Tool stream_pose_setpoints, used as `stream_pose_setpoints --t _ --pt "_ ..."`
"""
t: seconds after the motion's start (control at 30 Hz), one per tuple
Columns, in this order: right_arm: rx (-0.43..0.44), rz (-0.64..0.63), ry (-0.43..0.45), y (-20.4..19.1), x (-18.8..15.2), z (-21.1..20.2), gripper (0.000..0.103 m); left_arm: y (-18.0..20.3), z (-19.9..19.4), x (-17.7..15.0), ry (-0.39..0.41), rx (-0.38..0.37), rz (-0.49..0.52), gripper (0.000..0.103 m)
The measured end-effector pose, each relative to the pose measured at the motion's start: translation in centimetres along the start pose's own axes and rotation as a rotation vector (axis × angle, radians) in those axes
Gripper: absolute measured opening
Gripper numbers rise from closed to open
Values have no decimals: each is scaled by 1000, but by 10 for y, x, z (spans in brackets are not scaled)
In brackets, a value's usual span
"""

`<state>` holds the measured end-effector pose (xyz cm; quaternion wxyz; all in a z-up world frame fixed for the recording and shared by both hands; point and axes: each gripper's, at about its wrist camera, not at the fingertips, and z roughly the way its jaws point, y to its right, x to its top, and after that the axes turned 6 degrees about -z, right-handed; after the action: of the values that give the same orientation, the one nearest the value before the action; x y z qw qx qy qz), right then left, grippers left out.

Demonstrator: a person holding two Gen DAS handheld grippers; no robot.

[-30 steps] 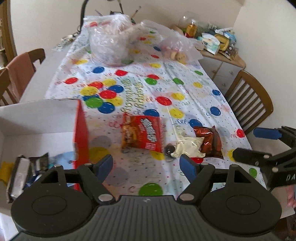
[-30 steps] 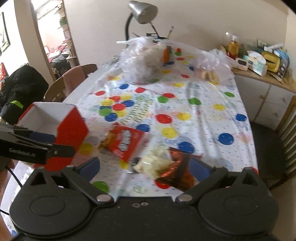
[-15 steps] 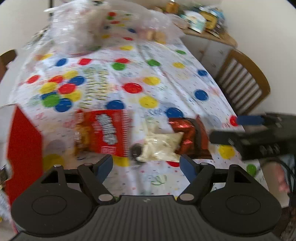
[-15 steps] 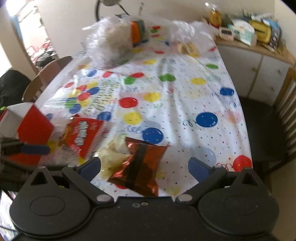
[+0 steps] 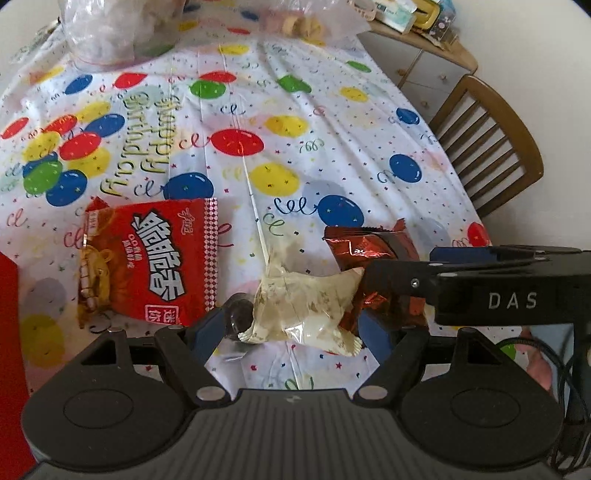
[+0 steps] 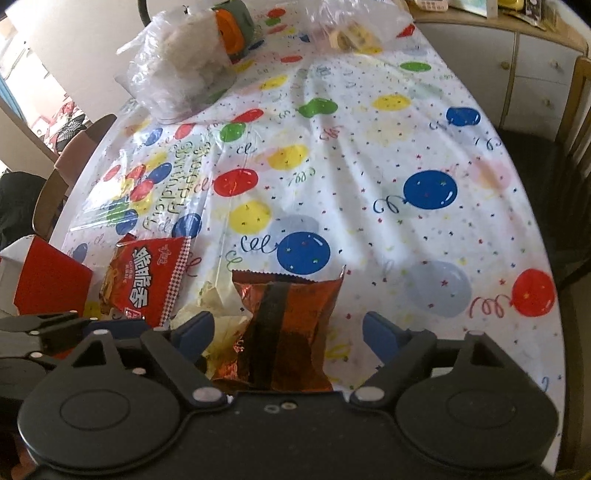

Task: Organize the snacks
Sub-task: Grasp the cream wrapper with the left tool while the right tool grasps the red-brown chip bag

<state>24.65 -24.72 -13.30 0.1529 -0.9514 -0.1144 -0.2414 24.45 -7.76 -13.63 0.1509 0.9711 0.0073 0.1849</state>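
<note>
Three snacks lie near the front edge of the balloon-print tablecloth (image 5: pixel 332 155). A red noodle-snack bag (image 5: pixel 147 262) lies at the left, a cream packet (image 5: pixel 303 310) in the middle, and a red-brown foil bag (image 5: pixel 369 251) at the right. A small dark round piece (image 5: pixel 236 317) touches the cream packet. My left gripper (image 5: pixel 291 328) is open, with its blue pads on either side of the cream packet. My right gripper (image 6: pixel 288 330) is open astride the foil bag (image 6: pixel 288 317). The red box (image 6: pixel 51 280) stands at the left.
Clear plastic bags of food (image 5: pixel 114 33) (image 6: pixel 181 70) sit at the far end of the table. A wooden chair (image 5: pixel 491 144) stands at the right side, with a cabinet (image 6: pixel 535 74) behind it. More chairs (image 6: pixel 74 155) line the left side.
Both grippers have moved forward and down to the snacks. The left one swung right, away from the box, and now straddles the cream packet. The right one now straddles the foil bag.
</note>
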Motion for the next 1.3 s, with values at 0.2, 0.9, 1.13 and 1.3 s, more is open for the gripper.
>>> stream_pose_setpoints --t 0.2,0.9,1.13,1.3 --pt "8 43 -6 2 2 11 75 1 13 4 -23 -3 -2 78" --pt "16 60 53 -1 -13 -4 39 0 3 -5 -1 -10 2 52" --pt "-27 42 74 -10 -26 -29 39 -6 -19 -21 22 -33 -17 52" --pt "-27 41 101 -18 -35 -51 39 -8 -41 -33 44 -57 -16 52"
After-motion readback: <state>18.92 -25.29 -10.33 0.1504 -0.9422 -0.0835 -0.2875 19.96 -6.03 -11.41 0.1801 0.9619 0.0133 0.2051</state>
